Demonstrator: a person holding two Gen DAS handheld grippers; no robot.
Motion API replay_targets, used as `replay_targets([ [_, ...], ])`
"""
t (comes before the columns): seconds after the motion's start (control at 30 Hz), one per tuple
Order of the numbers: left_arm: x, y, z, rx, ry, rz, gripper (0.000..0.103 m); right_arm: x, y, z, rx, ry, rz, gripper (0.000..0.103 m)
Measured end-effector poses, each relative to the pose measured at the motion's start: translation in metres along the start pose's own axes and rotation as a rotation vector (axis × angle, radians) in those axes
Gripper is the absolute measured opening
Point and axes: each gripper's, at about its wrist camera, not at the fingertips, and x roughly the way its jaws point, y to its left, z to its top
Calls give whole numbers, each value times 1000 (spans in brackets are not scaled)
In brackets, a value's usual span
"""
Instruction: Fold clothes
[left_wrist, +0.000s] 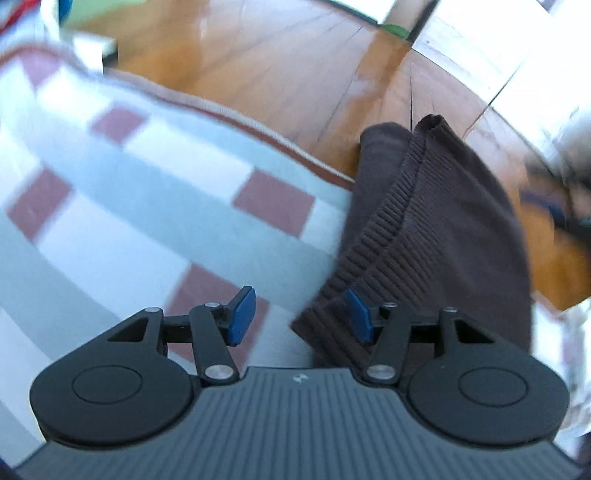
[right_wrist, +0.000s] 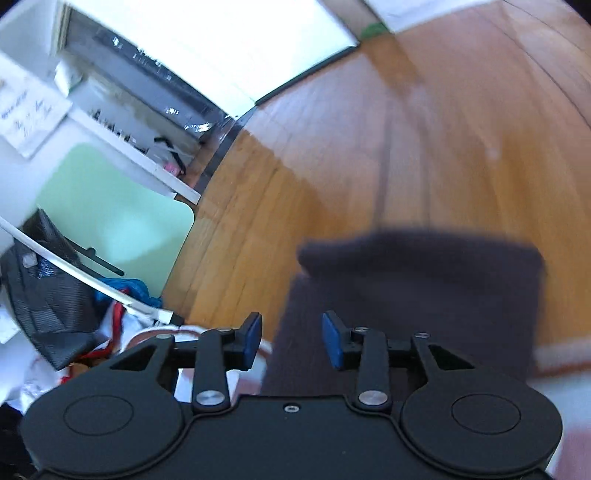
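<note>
Dark brown knit garment (left_wrist: 436, 229) reads as soft, light and floppy; no stiffness, so it'll sag from any single grab point. We judge the ribbed hem band (left_wrist: 380, 236) the best hold: thicker, grippier, less likely to slip off the pads.

Left gripper (left_wrist: 301, 314): jaws apart, nothing clamped; the ribbed edge lies against its right-hand pad only. Right gripper (right_wrist: 291, 339): jaws apart, garment (right_wrist: 417, 295) under and ahead of them, not pinched.

The garment lies over the far edge of the checked blanket (left_wrist: 140, 192) (grey-blue, white, red squares), hanging toward the wooden floor (left_wrist: 280, 74).

Room: pale green cabinet (right_wrist: 110, 206), clutter of bags and cloth at left (right_wrist: 55, 295). Both views are motion-blurred.
</note>
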Motion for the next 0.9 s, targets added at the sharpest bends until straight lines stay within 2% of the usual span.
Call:
replay_targets([
  [0.07,5,6,1,-69,12,-52,54,-20,-5,-32,-30,24,-31,42],
  [0.17,8,4,3,-93,12,-97,58,-43,0,-80,-161,57,-126,42],
  [0.33,9,-12,-2,-23,10,-74,58,-57,23,-144,-339,82,-190,42],
  [0.37,6,-16,-4,2,1,-72,56,-56,29,-154,-380,92,-194,42],
  [0.4,5,-22,-7,52,-5,-50,22,-53,35,-160,-420,111,-190,42],
  [0.43,5,-32,-10,133,0,-11,9,-50,41,-166,-473,151,-184,42],
  [0.5,6,-48,-17,252,-17,53,9,-42,52,-179,-582,242,-170,43],
  [0.57,0,-56,-20,275,-41,61,9,-37,58,-193,-707,256,-235,46],
  [0.63,-14,-55,-18,249,-88,44,9,-32,61,-204,-795,248,-298,45],
  [0.67,-24,-53,-19,232,-111,39,9,-30,59,-205,-792,258,-303,41],
  [0.7,-34,-51,-19,217,-132,34,9,-28,56,-205,-785,273,-303,1],
  [0.8,-66,-47,-28,210,-162,38,9,-43,60,-202,-843,230,-357,0],
  [0.9,-80,-51,-44,225,-134,59,8,-80,64,-185,-773,148,-319,0],
])
